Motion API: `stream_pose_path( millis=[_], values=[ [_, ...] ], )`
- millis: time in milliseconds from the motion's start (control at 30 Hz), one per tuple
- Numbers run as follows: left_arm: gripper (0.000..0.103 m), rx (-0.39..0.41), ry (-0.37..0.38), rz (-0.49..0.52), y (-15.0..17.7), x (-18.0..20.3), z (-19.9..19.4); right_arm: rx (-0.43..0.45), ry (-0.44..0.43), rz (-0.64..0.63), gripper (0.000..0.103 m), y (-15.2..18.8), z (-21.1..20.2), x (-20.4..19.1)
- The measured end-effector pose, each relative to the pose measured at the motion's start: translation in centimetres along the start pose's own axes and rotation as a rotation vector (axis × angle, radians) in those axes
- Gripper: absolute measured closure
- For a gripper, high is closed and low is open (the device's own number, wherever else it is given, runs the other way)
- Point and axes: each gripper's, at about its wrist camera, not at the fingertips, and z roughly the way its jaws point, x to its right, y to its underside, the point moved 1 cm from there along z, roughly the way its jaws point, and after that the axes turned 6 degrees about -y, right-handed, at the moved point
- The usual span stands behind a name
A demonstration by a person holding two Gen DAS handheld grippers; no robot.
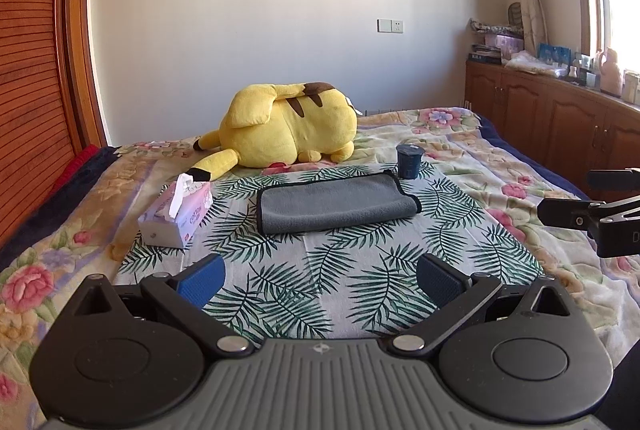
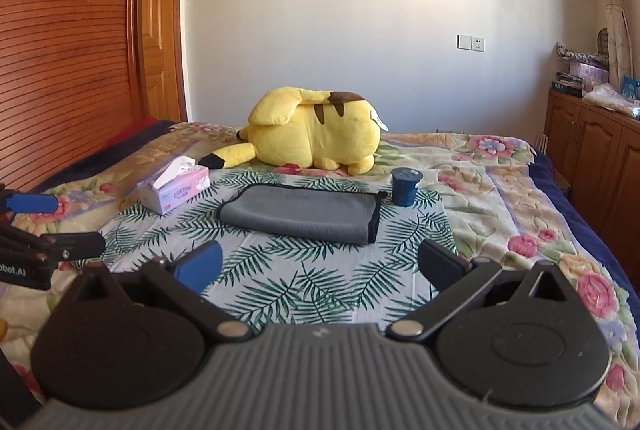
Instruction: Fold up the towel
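A grey towel (image 1: 335,202) with black trim lies folded flat on a palm-leaf cloth (image 1: 320,270) on the bed; it also shows in the right wrist view (image 2: 304,212). My left gripper (image 1: 320,274) is open and empty, held above the cloth, short of the towel. My right gripper (image 2: 318,262) is open and empty, likewise short of the towel. The right gripper's fingers (image 1: 592,206) show at the right edge of the left wrist view. The left gripper's fingers (image 2: 48,226) show at the left edge of the right wrist view.
A yellow plush toy (image 1: 288,130) lies behind the towel. A pink tissue box (image 1: 176,214) sits left of it. A dark blue cup (image 1: 409,161) stands at the towel's far right corner. A wooden wardrobe (image 1: 32,70) stands left, wooden cabinets (image 1: 560,118) right.
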Motion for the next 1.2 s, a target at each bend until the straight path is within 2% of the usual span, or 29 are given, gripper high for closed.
stream_pose_path(
  millis=[267, 500, 1200],
  values=[
    [0.016, -0.034, 0.006, -0.005, 2.3, 0.8, 0.6, 0.002, 0.026, 0.007, 0.0, 1.7, 0.1, -0.2],
    [0.016, -0.058, -0.008, -0.009, 3.5, 0.9, 1.4, -0.007, -0.005, 0.008, 0.0, 2.7, 0.5, -1.1],
    [0.016, -0.04, -0.057, -0.037, 4.5, -0.2, 3.2, -0.05, 0.037, 0.043, 0.0, 4.8, 1.9, -0.4]
  ],
)
